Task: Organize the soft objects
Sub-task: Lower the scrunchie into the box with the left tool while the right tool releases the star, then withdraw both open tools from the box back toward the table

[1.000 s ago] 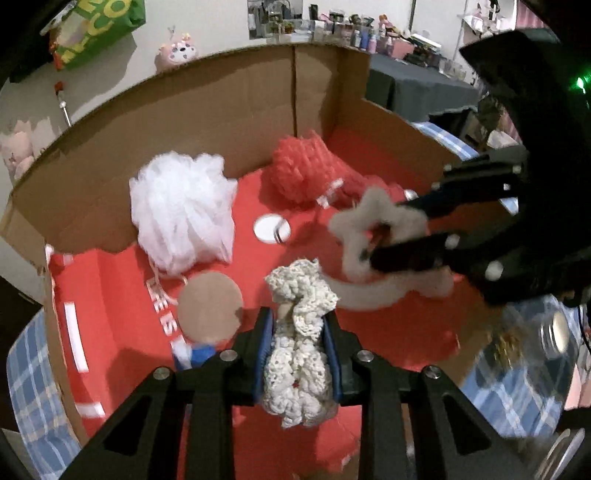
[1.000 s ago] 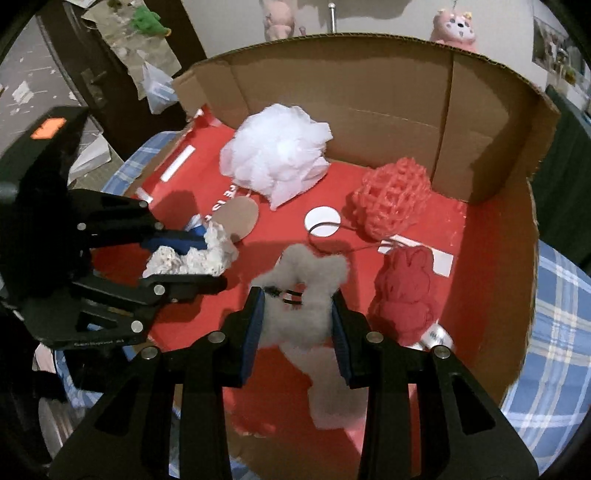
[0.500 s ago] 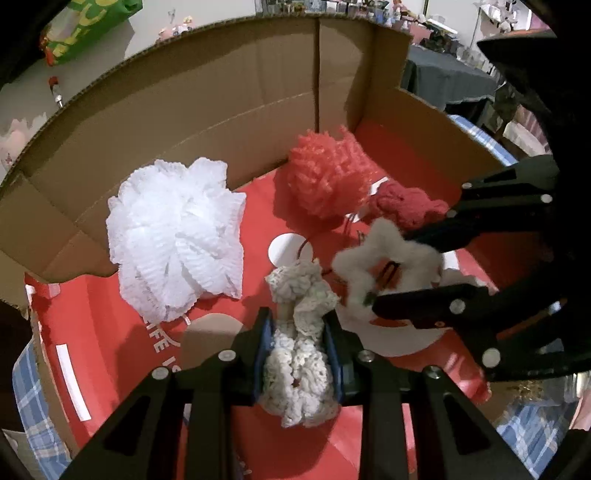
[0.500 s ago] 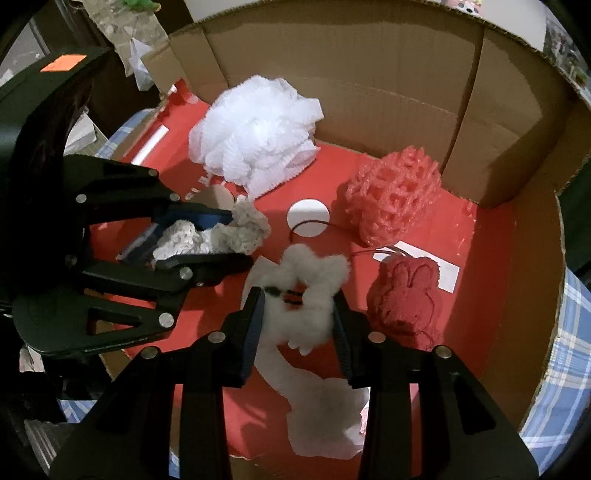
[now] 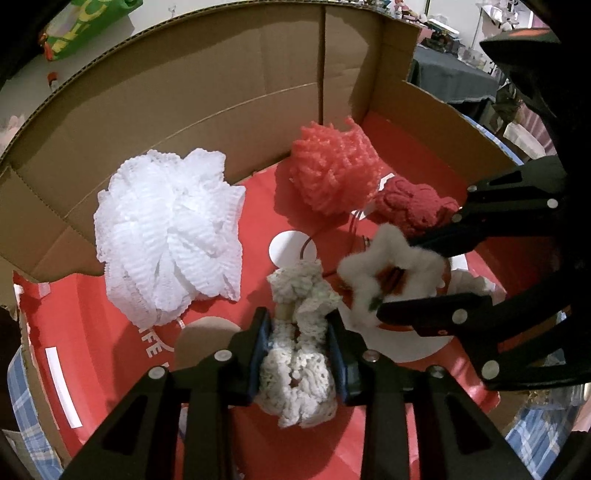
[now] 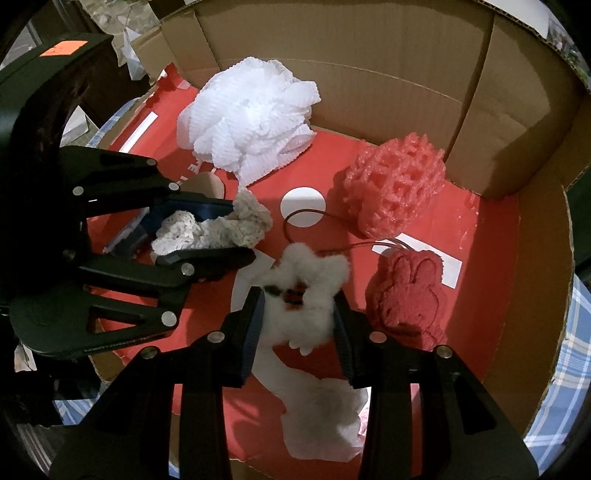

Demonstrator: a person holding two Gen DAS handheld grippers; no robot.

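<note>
A: What stands behind?
B: A dark-covered table [image 5: 456, 83] past the far right corner, with small clutter on it, and a pale wall [image 5: 221, 3] above.
A: And at the left?
B: A green bag [image 5: 85, 26] at the top left. Blue checked cloth [image 6: 576, 332] lies beneath, under dim light.

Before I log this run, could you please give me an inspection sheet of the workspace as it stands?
Surface: red floor of a cardboard box on a blue checked cloth.
Job's things: white mesh pouf, coral net sponge and red bunny sponge lie in the box.
Clutter: nothing seen in the box.
Grippers: left hand-held gripper, its jaws just opening, has a cream crochet piece between them; right hand-held gripper is shut on a white fluffy piece.
Cables: thin red cord on the floor.
Surroundings: cluttered room, dim.
</note>
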